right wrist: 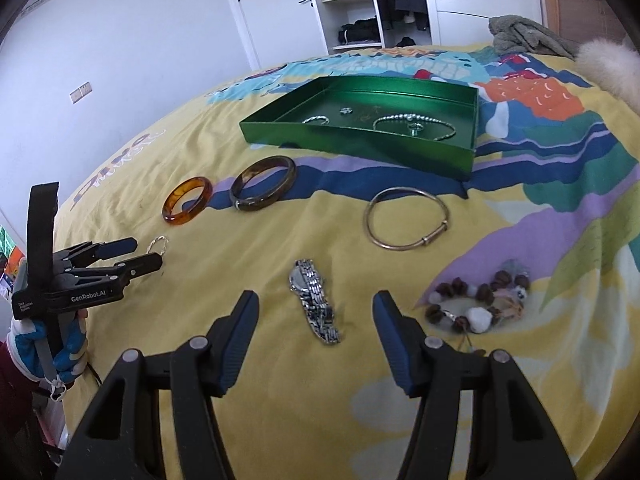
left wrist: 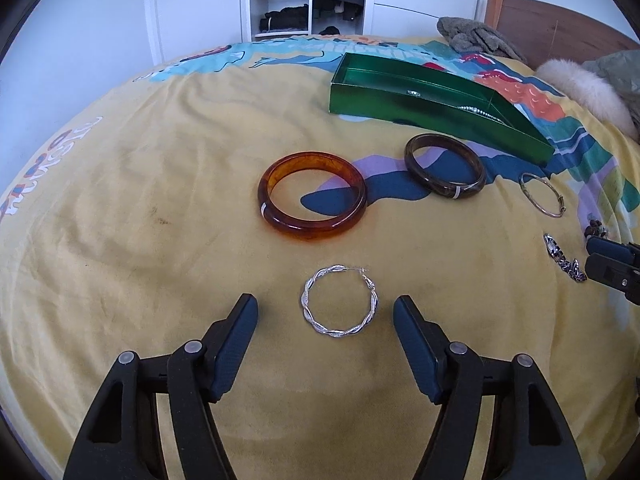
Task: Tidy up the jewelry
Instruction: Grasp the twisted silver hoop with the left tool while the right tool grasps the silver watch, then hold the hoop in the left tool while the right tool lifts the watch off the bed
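Jewelry lies on a yellow patterned blanket. My left gripper (left wrist: 325, 303) is open low over it, and a twisted silver hoop earring (left wrist: 306, 300) lies between its fingers untouched. My right gripper (right wrist: 316, 299) is open too, and a silver metal watch (right wrist: 312, 292) lies between its fingers, apart from both pads. Farther off are an amber bangle (left wrist: 316, 232), a dark brown bangle (left wrist: 452, 192) and a thin metal bangle (right wrist: 396, 246). A bead bracelet with white pompoms (right wrist: 478, 318) lies to the right of the right fingers. The green tray (right wrist: 360, 140) holds several silver pieces.
In the right wrist view the left gripper (right wrist: 146, 253) shows at the left edge, held by a gloved hand (right wrist: 68, 344). A grey cloth (left wrist: 472, 36) and a pale fur piece (left wrist: 580, 88) lie beside the wooden headboard. An open wardrobe stands behind the bed.
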Tool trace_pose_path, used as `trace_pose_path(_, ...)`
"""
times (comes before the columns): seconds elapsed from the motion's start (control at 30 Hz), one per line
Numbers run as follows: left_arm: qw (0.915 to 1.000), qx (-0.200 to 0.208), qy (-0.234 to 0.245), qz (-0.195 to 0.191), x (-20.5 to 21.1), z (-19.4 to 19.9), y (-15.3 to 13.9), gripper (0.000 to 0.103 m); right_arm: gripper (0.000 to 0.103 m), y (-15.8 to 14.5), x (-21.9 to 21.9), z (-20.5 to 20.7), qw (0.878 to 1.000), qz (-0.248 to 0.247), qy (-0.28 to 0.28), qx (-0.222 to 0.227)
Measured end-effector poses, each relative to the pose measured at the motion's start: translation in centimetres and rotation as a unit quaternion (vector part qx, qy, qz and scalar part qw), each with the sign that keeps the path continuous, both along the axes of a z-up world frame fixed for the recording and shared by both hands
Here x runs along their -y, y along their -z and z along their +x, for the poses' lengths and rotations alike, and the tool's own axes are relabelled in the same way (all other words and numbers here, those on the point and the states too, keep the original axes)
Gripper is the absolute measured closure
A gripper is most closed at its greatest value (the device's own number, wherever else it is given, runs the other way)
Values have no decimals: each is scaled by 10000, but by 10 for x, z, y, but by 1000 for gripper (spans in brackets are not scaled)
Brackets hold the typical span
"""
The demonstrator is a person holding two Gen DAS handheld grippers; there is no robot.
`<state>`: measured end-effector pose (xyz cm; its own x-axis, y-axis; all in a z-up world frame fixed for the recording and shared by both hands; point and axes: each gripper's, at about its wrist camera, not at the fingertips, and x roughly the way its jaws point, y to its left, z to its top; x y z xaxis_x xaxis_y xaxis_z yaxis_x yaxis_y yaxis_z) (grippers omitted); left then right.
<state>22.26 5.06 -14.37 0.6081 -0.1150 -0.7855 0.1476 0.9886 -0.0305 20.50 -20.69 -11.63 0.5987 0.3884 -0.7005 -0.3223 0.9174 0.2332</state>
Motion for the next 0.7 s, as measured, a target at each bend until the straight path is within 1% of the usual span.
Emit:
trace_pose_path(0.1,10000,1,58,19,2,2,3,37,54,7,-8,9,9999,-77,-123,-74)
trace_pose_path(0.23,10000,-8,100,0,3,6,5,42,57,15,-17,18,9994,-187,-236,-179)
trace_pose_path(0.33,9999,-11,144,-9,3,8,7,48,61,22,-23,22,9989,-252,-309,-247)
trace_pose_path(0.43,9998,-7,211,-7,6,8,8,58,68,27,-25,25,9986,-283,-327,-291)
trace_pose_path(0.5,9997,-7,248,8,9,7,9,62,74,27,-23,26,9988,-234,-298,-308)
trace_pose_path(0.53,9997,-6,261,10,9,7,9,63,75,28,-20,26,9989,-203,-286,-322)
trace_pose_path(0.7,9997,-15,244,-27,8,6,8,63,81,30,-22,27,9987,-245,-282,-336)
